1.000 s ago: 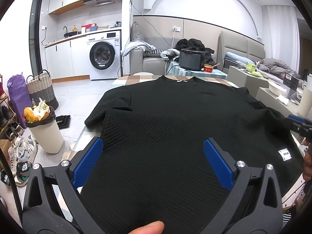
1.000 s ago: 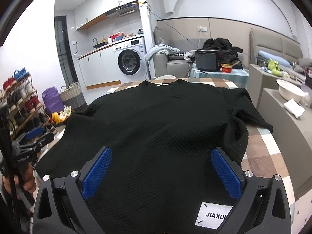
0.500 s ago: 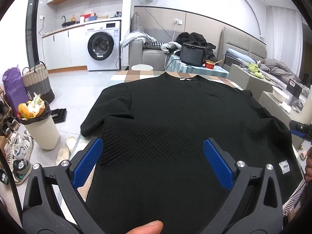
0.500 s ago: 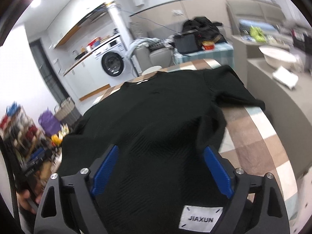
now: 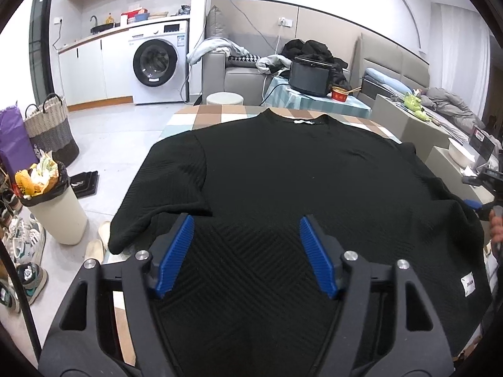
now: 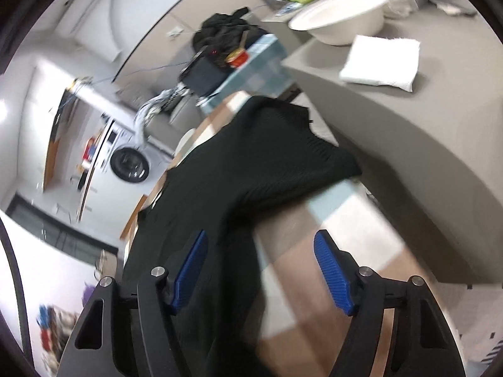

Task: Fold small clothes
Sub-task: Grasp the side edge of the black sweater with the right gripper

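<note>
Shirt lying flat on my checked table | my left gripper hovering over its near hem, jaws just narrowing, gripping nothing | my right gripper straddling its side edge, narrowing, pads clear; view blurred.

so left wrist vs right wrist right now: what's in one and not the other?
Left wrist only: the whole black shirt spread flat, its white hem label, the bin, the woven basket, shoes on the floor, and the left gripper, jaws apart after closing partway, nothing pinched.

Right wrist only: the white basin and folded white cloth on a grey surface, and the right gripper over the shirt's side edge, also narrowed, nothing pinched.

Both: shirt, checked table, washing machine.
</note>
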{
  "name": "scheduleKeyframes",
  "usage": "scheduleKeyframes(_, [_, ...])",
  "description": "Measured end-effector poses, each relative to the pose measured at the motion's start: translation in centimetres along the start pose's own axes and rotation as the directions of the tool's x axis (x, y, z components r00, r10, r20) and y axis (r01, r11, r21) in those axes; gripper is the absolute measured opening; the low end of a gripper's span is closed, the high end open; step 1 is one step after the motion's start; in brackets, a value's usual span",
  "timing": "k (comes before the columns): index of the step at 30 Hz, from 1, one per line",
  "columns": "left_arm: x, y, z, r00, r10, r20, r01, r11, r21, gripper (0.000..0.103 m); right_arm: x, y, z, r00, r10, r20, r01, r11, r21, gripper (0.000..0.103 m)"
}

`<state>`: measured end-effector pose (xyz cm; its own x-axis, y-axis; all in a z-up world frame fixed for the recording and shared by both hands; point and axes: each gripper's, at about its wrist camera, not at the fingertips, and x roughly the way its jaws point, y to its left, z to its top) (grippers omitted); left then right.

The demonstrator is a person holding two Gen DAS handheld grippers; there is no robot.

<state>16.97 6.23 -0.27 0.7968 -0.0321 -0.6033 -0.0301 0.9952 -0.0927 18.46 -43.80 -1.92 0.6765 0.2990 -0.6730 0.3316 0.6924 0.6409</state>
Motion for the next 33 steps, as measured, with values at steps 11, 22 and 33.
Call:
scheduleKeyframes(11, [3.1,0.4,0.3,1.000,0.002,-0.023,-0.002,1.000,-0.008,0.068,4.0,-2.9,5.1,0.998,-0.067,-0.014,0.069,0.985,0.159,0.058])
scheduleKeyframes(22, [4.1,0.7,0.3,1.000,-0.003,-0.030,0.002,1.000,-0.014,0.068,3.7,-2.6,6.0,0.968,-0.250,0.022,0.246,0.962,0.119,0.043])
scheduleKeyframes(33, [4.2,1.8,-0.1,0.999,0.005,-0.043,-0.006,0.999,-0.032,0.068,6.1,-4.2,6.7,0.968,-0.248,-0.026,0.249,0.952,0.178,0.040])
